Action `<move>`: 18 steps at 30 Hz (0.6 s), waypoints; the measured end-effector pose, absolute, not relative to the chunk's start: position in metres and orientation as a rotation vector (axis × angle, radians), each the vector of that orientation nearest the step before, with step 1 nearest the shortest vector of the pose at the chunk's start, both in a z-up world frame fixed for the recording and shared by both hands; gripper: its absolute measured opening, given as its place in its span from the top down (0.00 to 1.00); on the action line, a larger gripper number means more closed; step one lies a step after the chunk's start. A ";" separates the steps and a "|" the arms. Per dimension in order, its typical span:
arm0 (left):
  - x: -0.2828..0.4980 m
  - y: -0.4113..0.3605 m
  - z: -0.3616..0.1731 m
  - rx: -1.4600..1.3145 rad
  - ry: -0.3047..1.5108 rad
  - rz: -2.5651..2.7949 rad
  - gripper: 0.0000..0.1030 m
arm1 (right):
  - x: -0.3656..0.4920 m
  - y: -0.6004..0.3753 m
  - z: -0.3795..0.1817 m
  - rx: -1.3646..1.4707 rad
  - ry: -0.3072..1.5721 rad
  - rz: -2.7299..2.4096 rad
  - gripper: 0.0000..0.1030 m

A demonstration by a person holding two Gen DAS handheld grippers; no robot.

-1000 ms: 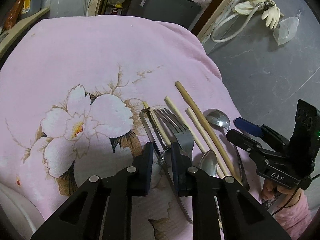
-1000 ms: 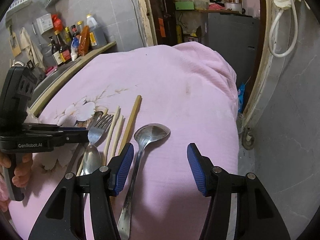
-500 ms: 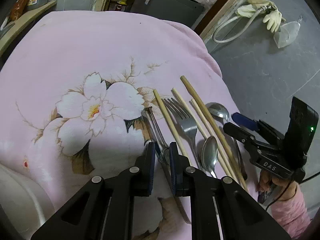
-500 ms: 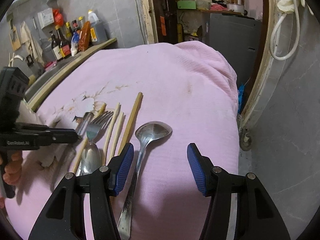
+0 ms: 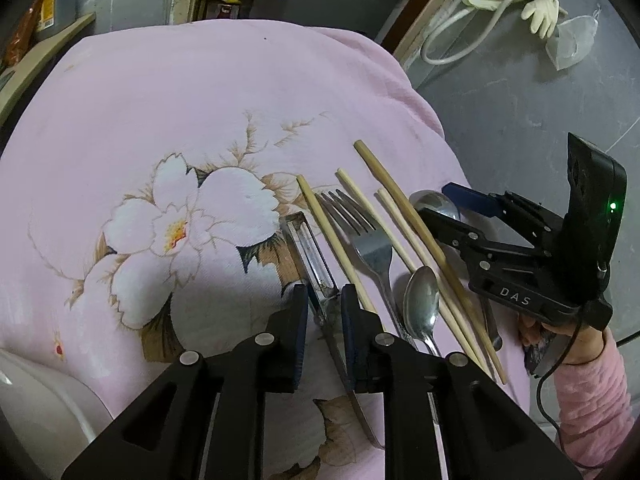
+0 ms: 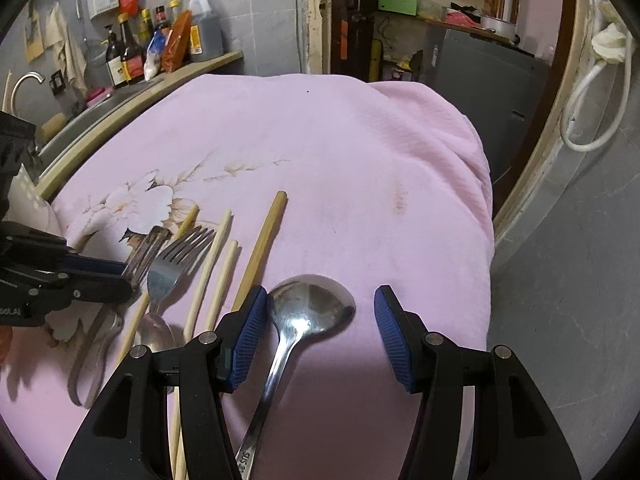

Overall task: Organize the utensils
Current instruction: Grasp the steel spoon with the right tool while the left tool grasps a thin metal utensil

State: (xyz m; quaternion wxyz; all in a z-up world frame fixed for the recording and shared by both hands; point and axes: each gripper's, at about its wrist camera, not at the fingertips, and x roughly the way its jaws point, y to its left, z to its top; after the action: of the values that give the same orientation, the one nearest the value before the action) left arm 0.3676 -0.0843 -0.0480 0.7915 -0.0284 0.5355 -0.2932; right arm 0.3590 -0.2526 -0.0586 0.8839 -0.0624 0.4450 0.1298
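Since a second ago the steel peeler [image 5: 310, 258] has been drawn left, clear of the fork [image 5: 370, 240], and the right gripper [image 6: 318, 334] has slid in over the big ladle [image 6: 306, 312]. The pink flowered cloth [image 5: 208, 92] carries the whole set in a rough row: peeler farthest left, then a chopstick [image 5: 330, 236], the fork, a small spoon [image 5: 420, 304], three more chopsticks [image 5: 404, 216], and the ladle farthest right.

The left gripper [image 5: 324, 308] is set narrow around the peeler's neck, its jaws easing apart; the pads look beside the metal rather than pressing it. The right gripper stands half wide with the ladle's bowl between its pads, nothing clamped.

The step in hand looks like spacing the pieces out. Next, the left should probably lift clear without dragging the peeler, and the right close low on the ladle's handle.
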 end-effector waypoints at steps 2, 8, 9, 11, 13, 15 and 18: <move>0.368 -0.089 -0.048 -0.044 1.155 -0.639 0.82 | 0.359 -0.254 -0.058 -0.120 0.925 0.275 0.47; 0.371 -0.105 -0.047 0.054 1.151 -0.592 0.82 | 0.359 -0.252 -0.059 -0.127 0.926 0.274 0.47; 0.371 -0.109 -0.047 0.075 1.151 -0.583 0.82 | 0.359 -0.251 -0.059 -0.135 0.928 0.271 0.47; 0.371 -0.115 -0.047 0.117 1.137 -0.566 0.84 | 0.359 -0.249 -0.060 -0.152 0.933 0.266 0.47; 0.370 -0.119 -0.049 0.139 1.117 -0.560 0.84 | 0.359 -0.248 -0.062 -0.160 0.933 0.260 0.47; 0.368 -0.118 -0.051 0.137 1.101 -0.551 0.85 | 0.359 -0.247 -0.062 -0.166 0.935 0.255 0.48; 0.363 -0.115 -0.053 0.112 1.067 -0.537 0.86 | 0.357 -0.249 -0.061 -0.152 0.937 0.243 0.59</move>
State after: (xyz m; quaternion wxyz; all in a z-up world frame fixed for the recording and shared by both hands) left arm 0.3626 -0.1145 -0.0532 0.8253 0.0528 0.5021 -0.2529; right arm 0.3574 -0.2487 -0.0608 0.8823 -0.0730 0.4500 0.1167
